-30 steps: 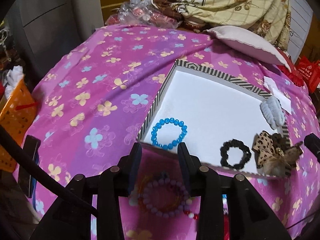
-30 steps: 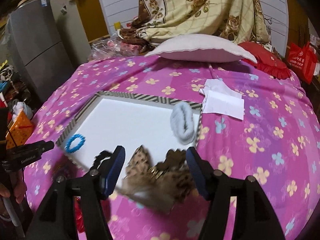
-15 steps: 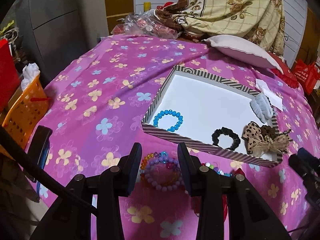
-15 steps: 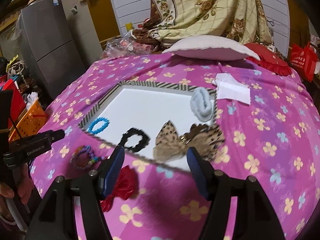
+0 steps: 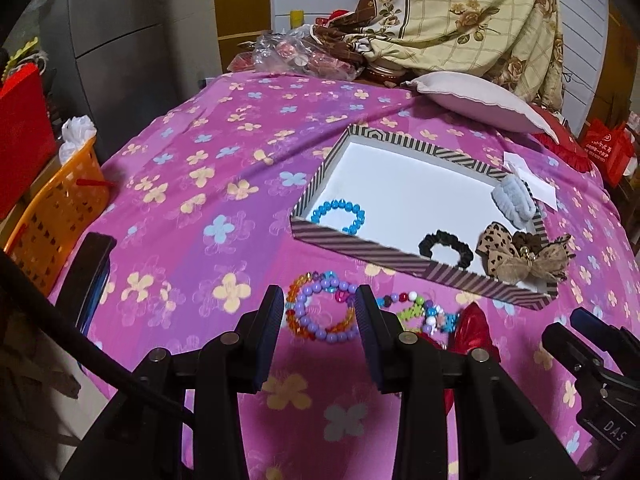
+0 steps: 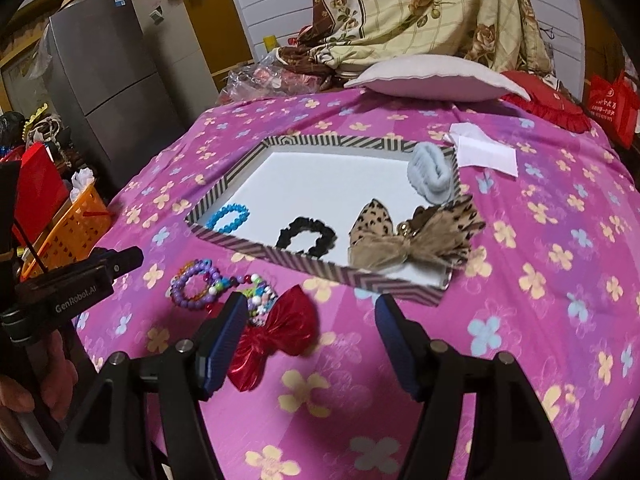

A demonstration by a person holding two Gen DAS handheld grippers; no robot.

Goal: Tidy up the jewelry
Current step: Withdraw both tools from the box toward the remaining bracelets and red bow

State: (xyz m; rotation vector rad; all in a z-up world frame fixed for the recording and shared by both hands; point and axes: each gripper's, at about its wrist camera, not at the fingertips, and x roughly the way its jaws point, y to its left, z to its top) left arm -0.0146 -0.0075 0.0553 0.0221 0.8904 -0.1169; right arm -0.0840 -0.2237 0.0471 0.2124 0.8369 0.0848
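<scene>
A striped-rim tray [image 5: 360, 245] [image 6: 320, 268] lies on the pink flowered cloth. It holds a blue bead bracelet [image 5: 339, 215] [image 6: 228, 218], a black scrunchie [image 5: 446, 248] [image 6: 306, 236], a leopard bow [image 5: 520, 258] [image 6: 412, 236] and a grey scrunchie [image 5: 514, 198] [image 6: 430, 174]. In front of the tray lie a purple bead bracelet [image 5: 320, 312] [image 6: 192, 286], a multicolour bead bracelet [image 5: 424, 312] [image 6: 260, 300] and a red bow [image 5: 474, 330] [image 6: 276, 334]. My left gripper [image 5: 320, 308] is open above the purple bracelet. My right gripper [image 6: 310, 318] is open beside the red bow.
An orange basket [image 5: 56, 208] stands at the left edge. A pillow [image 6: 436, 80], a plastic bag [image 5: 300, 54] and a floral blanket lie at the back. White paper [image 6: 486, 152] lies right of the tray. A dark phone [image 5: 86, 276] lies at the cloth's left edge.
Both grippers have pulled back from the tray toward me. The loose bracelets and the red bow have come into full view. Both stay open and empty.
</scene>
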